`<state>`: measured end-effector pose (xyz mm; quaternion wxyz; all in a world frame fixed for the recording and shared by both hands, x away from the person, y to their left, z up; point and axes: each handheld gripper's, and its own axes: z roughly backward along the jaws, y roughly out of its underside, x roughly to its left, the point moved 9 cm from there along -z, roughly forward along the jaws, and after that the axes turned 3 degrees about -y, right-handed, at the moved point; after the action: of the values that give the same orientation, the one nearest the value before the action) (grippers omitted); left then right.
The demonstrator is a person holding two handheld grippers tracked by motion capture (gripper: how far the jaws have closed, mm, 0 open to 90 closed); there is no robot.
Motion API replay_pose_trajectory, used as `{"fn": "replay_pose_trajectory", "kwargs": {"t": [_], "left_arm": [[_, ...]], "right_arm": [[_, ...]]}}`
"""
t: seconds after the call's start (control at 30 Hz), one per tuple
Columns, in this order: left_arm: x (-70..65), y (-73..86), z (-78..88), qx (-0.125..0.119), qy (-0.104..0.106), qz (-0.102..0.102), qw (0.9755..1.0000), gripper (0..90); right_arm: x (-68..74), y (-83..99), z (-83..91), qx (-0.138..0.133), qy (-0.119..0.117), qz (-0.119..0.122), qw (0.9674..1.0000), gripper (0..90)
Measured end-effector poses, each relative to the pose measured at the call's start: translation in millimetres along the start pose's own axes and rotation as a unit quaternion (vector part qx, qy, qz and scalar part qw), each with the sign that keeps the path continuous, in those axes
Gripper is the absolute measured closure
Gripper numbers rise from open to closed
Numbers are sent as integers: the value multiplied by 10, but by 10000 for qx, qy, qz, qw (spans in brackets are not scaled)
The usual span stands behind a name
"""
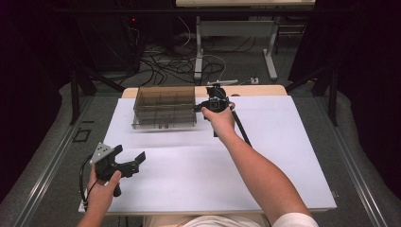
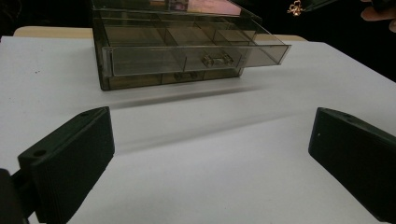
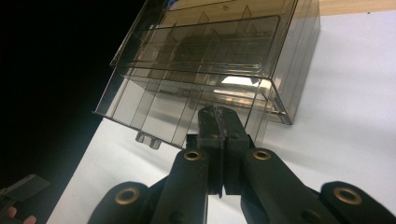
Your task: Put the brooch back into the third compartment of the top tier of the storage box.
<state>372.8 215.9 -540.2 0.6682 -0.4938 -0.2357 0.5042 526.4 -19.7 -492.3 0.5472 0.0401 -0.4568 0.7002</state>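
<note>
1. Right gripper (image 3: 218,122): jaws pressed together, holding a small gold trinket (image 2: 296,7), poised over the organiser's right end.
2. Left gripper (image 1: 131,163): jaws wide, empty, near table edge, well apart.
3. Smoked drawer organiser (image 1: 164,107): far side, long axis across; drawer (image 2: 196,56) open

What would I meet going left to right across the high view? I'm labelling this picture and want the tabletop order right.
Left claw held open near the table's front left corner → clear compartment box at the back → right claw, jaws together at the box's right side.
</note>
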Motion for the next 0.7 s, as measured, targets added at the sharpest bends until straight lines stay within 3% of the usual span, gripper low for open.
{"fn": "replay_pose_trajectory", "kwargs": {"t": [0.5, 0.53, 0.7], "left_arm": [[1, 8, -7, 30, 9, -9, 10000, 3], [0, 7, -8, 27, 6, -7, 10000, 3], [-12, 9, -20, 34, 27, 3, 10000, 3]], "right_arm": [[-4, 0, -150, -148, 11, -22, 9999, 900], [0, 17, -149, -50, -5, -37, 10000, 900], [10, 25, -193, -74, 8, -1, 10000, 899]]}}
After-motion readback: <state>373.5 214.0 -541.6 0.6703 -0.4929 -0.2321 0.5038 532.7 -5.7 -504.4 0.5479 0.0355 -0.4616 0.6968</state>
